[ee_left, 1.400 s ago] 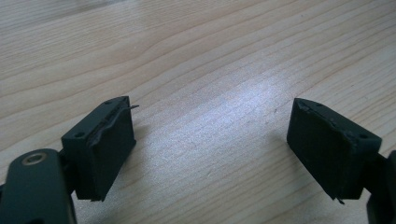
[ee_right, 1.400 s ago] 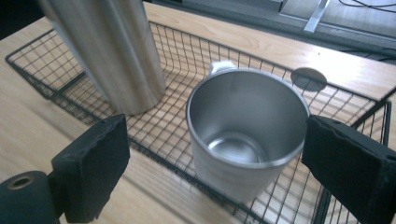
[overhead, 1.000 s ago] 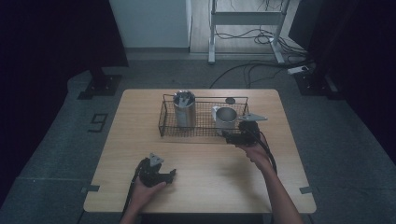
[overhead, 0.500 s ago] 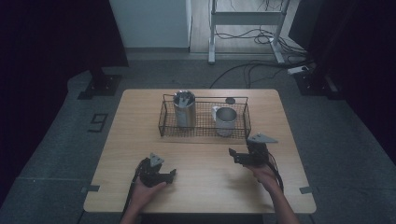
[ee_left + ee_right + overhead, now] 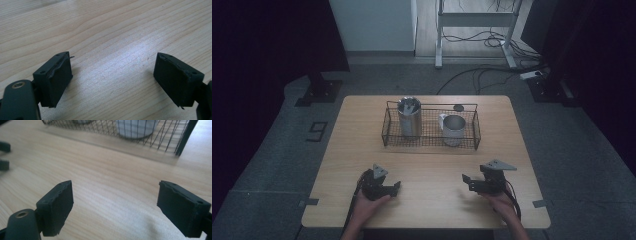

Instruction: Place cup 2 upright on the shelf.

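On table [image 5: 432,165], two grippers, one basket [image 5: 431,142], two cups

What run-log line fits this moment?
left tool: open, empty | right tool: jaws just narrowed, empty | both low over pale wooden table | black wire basket: not touched

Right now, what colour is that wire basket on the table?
Black; the wire basket shows best in the high view.

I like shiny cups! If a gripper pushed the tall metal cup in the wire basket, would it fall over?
Probably it could tip: the tall metal cup is narrow for its height and has things sticking out of its top. The wire basket wall beside it might catch it. Its smooth, shiny side looks slippery to grip.
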The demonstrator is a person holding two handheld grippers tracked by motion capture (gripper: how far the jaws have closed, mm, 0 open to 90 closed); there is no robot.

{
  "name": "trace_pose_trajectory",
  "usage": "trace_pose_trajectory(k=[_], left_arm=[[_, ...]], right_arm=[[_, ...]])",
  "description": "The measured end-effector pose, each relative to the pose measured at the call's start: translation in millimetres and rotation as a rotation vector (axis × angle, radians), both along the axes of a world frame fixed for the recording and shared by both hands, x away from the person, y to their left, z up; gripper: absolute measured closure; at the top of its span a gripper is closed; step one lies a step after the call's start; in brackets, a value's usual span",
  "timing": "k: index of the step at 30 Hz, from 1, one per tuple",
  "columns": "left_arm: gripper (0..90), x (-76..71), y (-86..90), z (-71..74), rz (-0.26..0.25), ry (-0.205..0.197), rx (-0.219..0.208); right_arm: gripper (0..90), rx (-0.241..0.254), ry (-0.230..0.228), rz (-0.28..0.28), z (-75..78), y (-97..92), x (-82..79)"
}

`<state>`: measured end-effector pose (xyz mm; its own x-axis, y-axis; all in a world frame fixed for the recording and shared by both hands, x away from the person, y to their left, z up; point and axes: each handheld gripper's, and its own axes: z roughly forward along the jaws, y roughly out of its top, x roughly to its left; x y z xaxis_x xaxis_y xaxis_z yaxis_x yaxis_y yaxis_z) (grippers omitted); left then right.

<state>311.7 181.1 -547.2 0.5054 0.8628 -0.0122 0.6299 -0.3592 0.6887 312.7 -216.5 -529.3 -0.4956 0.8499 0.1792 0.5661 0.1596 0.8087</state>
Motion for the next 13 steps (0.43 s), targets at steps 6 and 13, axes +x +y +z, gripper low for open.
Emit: trace_pose_trajectory(k=[6, 13], left_arm=[[15.1, 0.0, -0.1, 0.0, 0.001, 0.000, 0.001], [15.1, 0.0, 0.1, 0.0, 0.001, 0.000, 0.000]], right_arm=[[13.2, -0.009, 0.007, -0.008, -4.9, -0.9, 0.5], [13.3, -0.018, 0.015, -0.020, -8.6, -2.5, -0.7]])
